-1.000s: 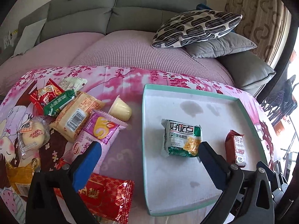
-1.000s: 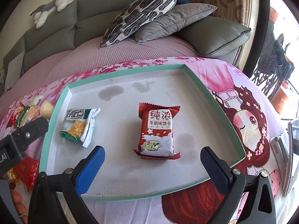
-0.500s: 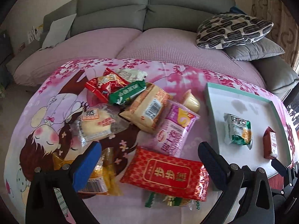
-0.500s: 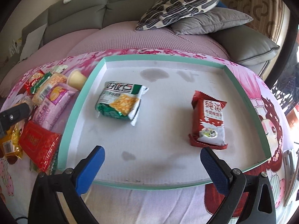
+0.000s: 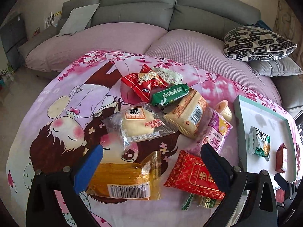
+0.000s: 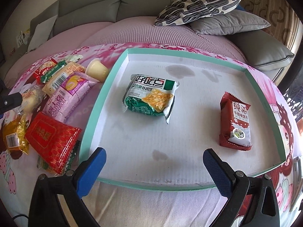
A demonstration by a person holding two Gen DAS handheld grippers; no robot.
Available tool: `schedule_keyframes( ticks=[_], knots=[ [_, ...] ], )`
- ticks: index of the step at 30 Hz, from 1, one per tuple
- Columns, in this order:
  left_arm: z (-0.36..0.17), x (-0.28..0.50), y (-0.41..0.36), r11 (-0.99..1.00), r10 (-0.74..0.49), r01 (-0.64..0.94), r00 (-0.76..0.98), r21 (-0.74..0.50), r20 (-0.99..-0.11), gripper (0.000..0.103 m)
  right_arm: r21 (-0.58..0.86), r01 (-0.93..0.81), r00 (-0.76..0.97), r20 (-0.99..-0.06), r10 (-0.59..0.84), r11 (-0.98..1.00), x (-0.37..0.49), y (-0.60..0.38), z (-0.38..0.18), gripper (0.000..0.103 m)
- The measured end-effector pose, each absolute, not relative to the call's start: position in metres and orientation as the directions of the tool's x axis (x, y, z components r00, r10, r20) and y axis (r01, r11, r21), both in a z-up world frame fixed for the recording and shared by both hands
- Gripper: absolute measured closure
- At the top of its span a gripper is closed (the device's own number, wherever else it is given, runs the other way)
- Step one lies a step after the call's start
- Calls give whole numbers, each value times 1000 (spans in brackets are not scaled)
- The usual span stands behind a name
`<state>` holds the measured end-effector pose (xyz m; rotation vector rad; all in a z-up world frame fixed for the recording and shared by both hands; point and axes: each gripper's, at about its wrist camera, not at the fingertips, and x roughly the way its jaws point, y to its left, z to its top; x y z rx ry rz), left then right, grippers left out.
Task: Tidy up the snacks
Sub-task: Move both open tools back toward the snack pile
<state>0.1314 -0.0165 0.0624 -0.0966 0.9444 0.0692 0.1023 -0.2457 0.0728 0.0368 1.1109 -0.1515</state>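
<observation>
A pile of snack packs lies on the pink cartoon cloth: a clear-wrapped bun (image 5: 136, 126), a yellow pack (image 5: 123, 179), a red pack (image 5: 195, 176), a purple roll pack (image 5: 215, 134) and a green bar (image 5: 170, 94). My left gripper (image 5: 151, 162) is open and empty, above the yellow pack. A teal-rimmed white tray (image 6: 197, 53) holds a green cracker pack (image 6: 151, 98) and a dark red biscuit pack (image 6: 235, 121). My right gripper (image 6: 154, 168) is open and empty at the tray's near edge. The tray also shows in the left wrist view (image 5: 244, 132).
A pudding cup (image 6: 96, 70) stands beside the tray's left rim. A grey sofa (image 5: 151, 9) with a patterned cushion (image 6: 200, 1) lies behind the table. The cloth's far left part (image 5: 62, 104) is bare. The left gripper's finger (image 6: 9, 102) shows at the left edge of the right wrist view.
My left gripper has swung left from the tray to over the snack pile. My right gripper has shifted left along the tray's near edge. Both stay open.
</observation>
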Motion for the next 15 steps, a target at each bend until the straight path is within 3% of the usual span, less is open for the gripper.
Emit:
schedule_keyframes(
  ticks=[15],
  knots=[
    [59,127,36,977,50,-201,560,-77,-827,0,-128,124,500,-848,-173,984,107,-215,88,0]
  ],
)
